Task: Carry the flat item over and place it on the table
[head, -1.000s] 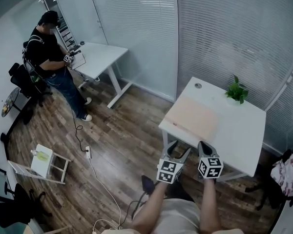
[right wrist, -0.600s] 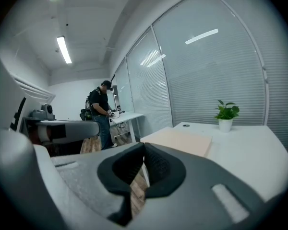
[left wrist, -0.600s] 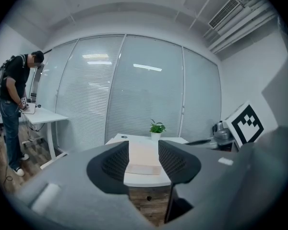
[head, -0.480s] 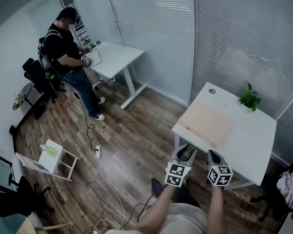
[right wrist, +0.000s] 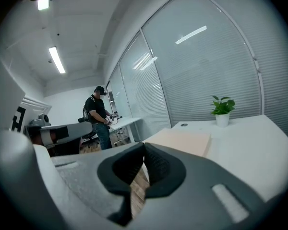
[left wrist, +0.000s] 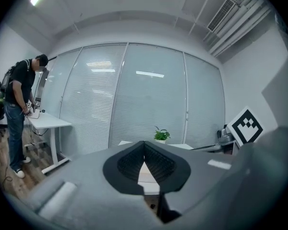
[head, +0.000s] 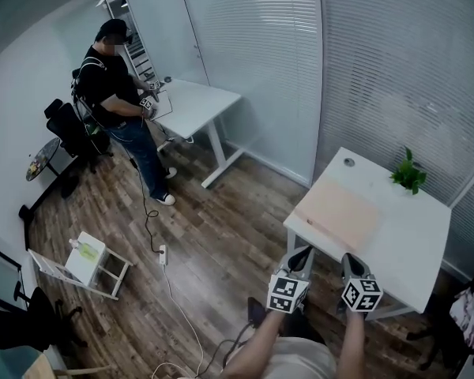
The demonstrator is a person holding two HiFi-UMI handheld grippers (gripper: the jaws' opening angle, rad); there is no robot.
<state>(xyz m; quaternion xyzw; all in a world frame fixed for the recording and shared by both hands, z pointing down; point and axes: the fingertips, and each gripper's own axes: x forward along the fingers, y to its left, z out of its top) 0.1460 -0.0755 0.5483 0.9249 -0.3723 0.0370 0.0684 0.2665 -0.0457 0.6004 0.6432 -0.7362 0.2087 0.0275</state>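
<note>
Left tongs [head: 302, 253], earlier open, have closed empty near flat peach board [head: 340, 210].

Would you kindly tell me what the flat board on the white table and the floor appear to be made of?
Flat board: pale tan, matte and uniform, with no visible grain; probably cardboard or fibreboard, though I cannot tell which.
Floor: dark brown planks with seams and grain streaks; wood or wood-look laminate.

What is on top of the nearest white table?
A flat pale board, a small potted plant and a round cable hole. Whatever lies beneath the board is covered.
</note>
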